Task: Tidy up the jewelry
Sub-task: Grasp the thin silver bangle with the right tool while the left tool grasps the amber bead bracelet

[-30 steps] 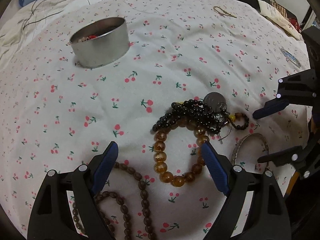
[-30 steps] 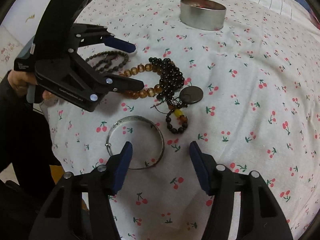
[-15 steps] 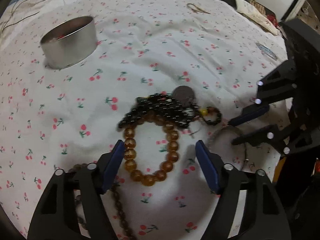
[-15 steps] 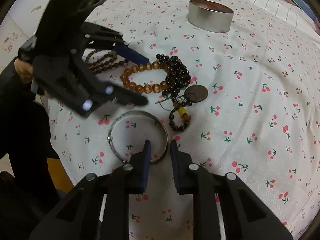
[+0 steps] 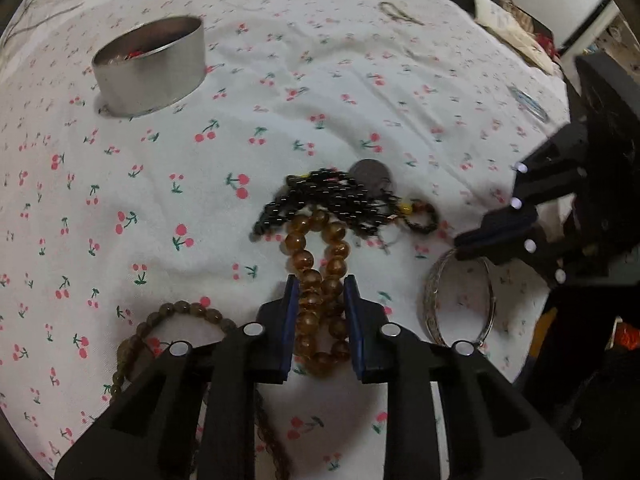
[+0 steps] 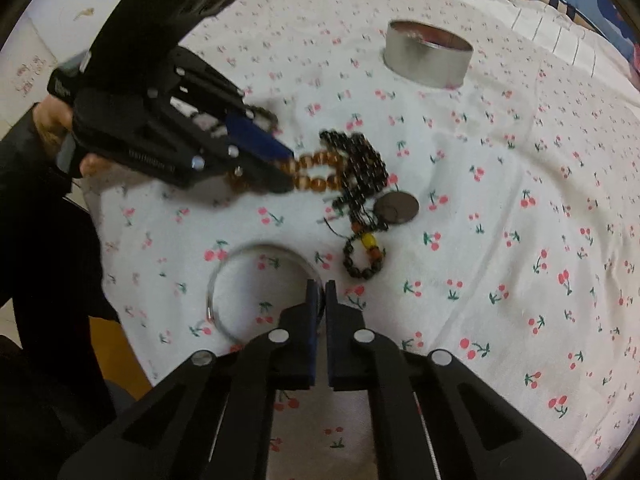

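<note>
Bed w/ cherry-print sheet [image 5: 360,80], steel tin [image 5: 150,66] at 10 o'clock. Left gripper [image 5: 320,320] jaws just closed, clamping amber bead bracelet [image 5: 320,264]. Right gripper [image 6: 320,304] jaws just closed, pinching silver bangle [image 6: 224,280] rim. Lift slow, free amber from black beads [image 5: 324,200], carry to tin.

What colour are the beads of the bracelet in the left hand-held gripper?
Translucent amber-brown beads on the bracelet, clearest in the left wrist view, between the left hand-held gripper.

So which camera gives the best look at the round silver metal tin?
The left wrist view: the round silver metal tin sits closer, showing its wall, rim and something red inside. The right wrist view shows it farther off, its inside barely visible.
</note>
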Action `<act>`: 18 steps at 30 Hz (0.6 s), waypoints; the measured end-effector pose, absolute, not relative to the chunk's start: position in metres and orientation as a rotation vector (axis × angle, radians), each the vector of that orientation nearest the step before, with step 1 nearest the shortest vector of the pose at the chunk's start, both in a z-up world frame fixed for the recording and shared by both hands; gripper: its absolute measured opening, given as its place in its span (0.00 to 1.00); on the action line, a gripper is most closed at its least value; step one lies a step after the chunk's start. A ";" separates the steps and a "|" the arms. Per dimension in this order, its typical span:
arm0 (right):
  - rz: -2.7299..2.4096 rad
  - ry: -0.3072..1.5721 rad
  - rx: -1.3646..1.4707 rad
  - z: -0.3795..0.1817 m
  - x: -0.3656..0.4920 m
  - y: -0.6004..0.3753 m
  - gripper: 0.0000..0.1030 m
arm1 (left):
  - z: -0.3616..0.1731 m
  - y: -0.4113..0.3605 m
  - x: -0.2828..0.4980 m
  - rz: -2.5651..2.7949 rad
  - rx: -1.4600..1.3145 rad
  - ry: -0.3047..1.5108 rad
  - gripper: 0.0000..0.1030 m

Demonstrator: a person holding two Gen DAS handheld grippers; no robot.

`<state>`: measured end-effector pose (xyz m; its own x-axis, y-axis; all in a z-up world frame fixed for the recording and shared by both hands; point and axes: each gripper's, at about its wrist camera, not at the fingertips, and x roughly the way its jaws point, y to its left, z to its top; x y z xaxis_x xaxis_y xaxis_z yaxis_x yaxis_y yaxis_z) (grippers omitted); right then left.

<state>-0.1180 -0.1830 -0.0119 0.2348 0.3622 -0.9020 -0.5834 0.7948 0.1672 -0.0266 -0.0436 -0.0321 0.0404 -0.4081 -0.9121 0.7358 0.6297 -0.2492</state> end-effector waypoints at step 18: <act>0.656 1.168 -0.273 -0.021 -0.120 -0.175 0.04 | -0.037 -0.046 -0.024 -0.858 0.338 1.259 0.11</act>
<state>-0.1198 -0.1748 -0.0207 0.2338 0.3336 -0.9133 -0.6061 0.7845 0.1314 -0.0241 -0.0455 -0.0369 0.0566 -0.3769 -0.9245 0.7226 0.6544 -0.2225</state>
